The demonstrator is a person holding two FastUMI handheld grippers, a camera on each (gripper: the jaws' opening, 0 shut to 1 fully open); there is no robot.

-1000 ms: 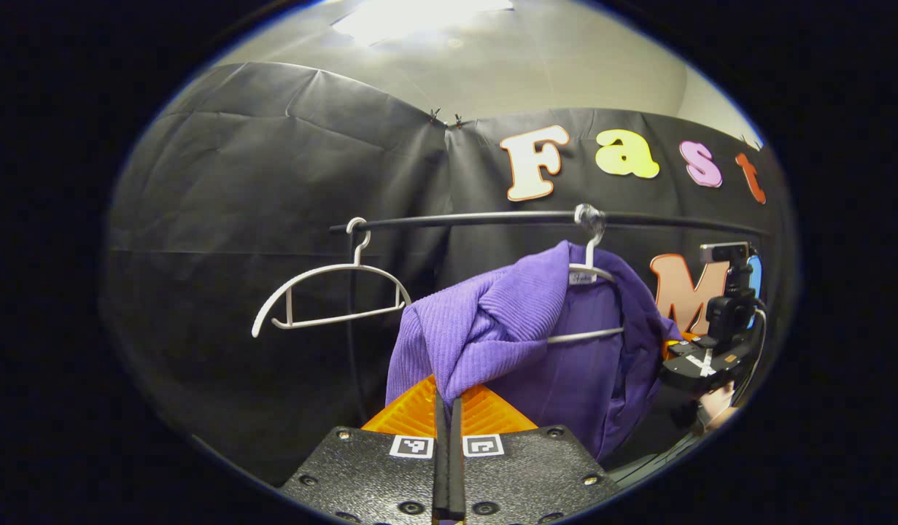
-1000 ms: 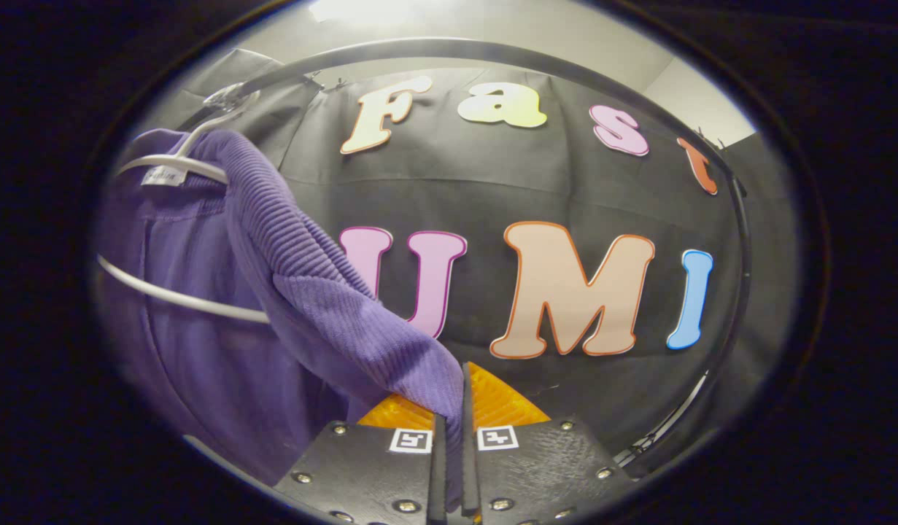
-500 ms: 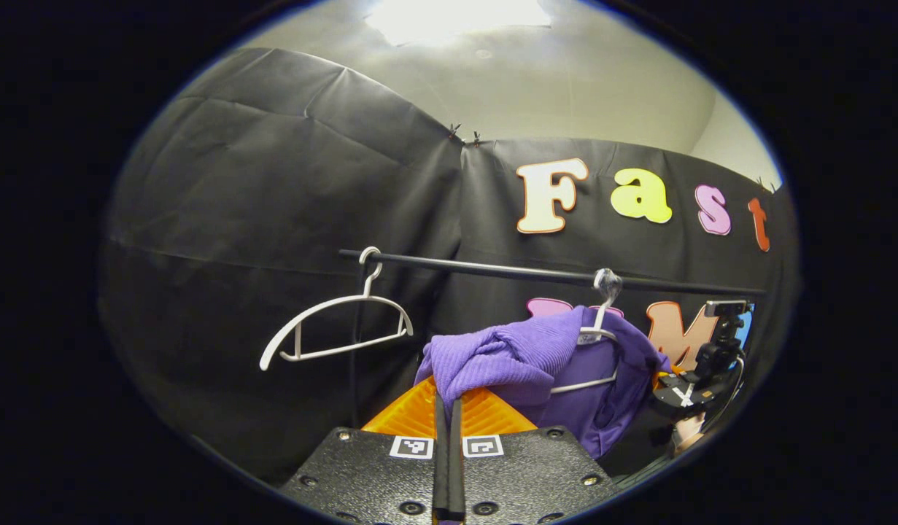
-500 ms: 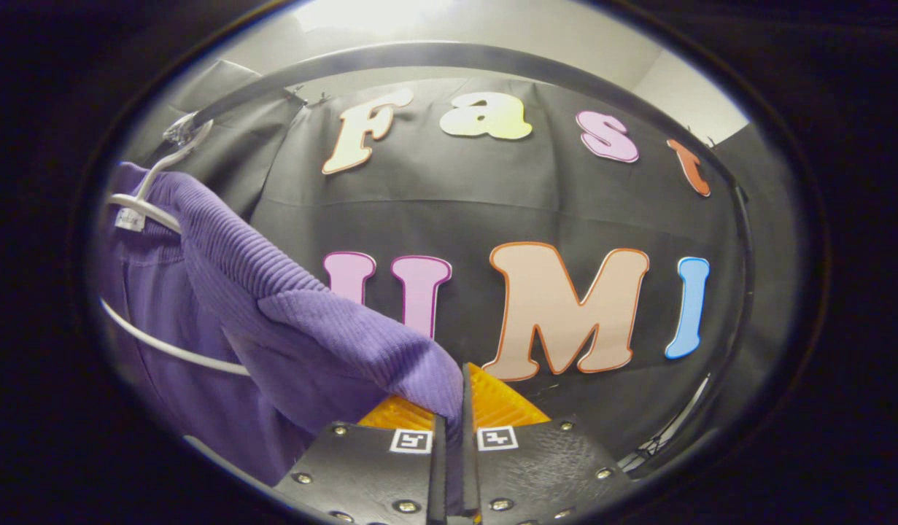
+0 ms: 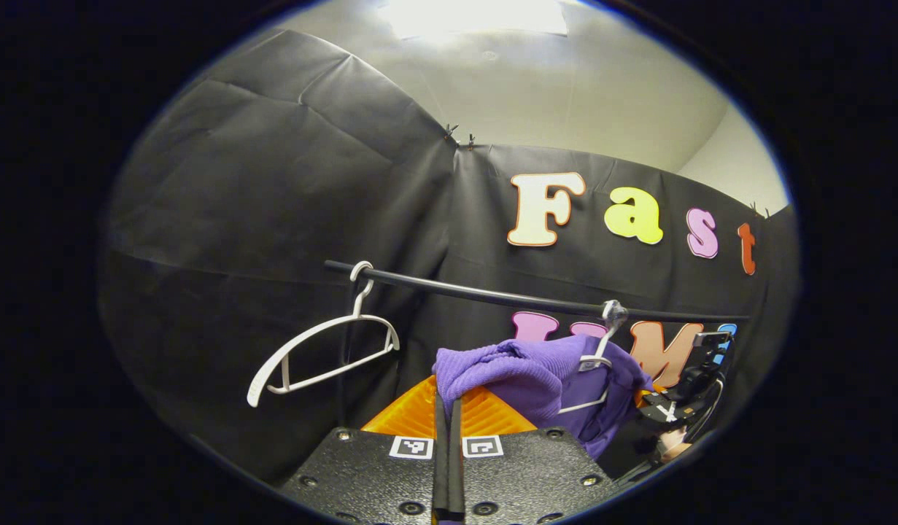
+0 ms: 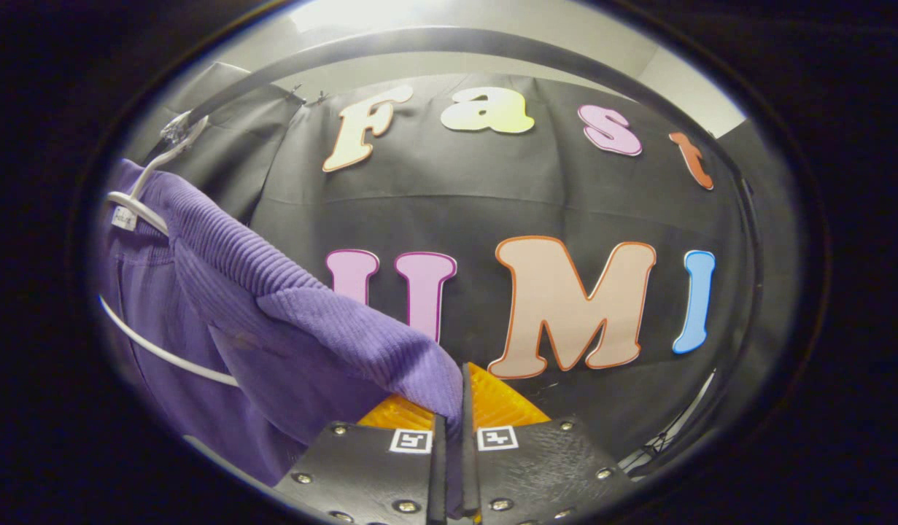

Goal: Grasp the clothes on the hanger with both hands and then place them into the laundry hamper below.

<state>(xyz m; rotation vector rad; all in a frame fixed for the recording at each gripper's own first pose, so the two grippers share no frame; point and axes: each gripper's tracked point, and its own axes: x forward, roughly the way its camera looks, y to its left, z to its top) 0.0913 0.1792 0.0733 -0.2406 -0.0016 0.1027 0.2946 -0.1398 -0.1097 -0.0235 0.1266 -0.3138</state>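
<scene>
You had both grippers pinching the top: your left gripper (image 5: 446, 408) pressed together on a bunched fold just ahead of its fingers, your right gripper (image 6: 452, 408) clamped on the ribbed top (image 6: 273, 306) up and to its left. The top was on its hanger (image 6: 138, 211), hooked over the rail (image 5: 507, 295). A downward pull might have snagged, dragging the hanger off. The hamper was out of sight.

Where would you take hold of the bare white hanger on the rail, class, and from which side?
Grip the white hanger on its thin lower bar, coming from the front, fingers above and below it. In the left gripper view it hangs bare and tilted from the black rail, left of the purple garment. That bar is slim, with open space around it.
</scene>
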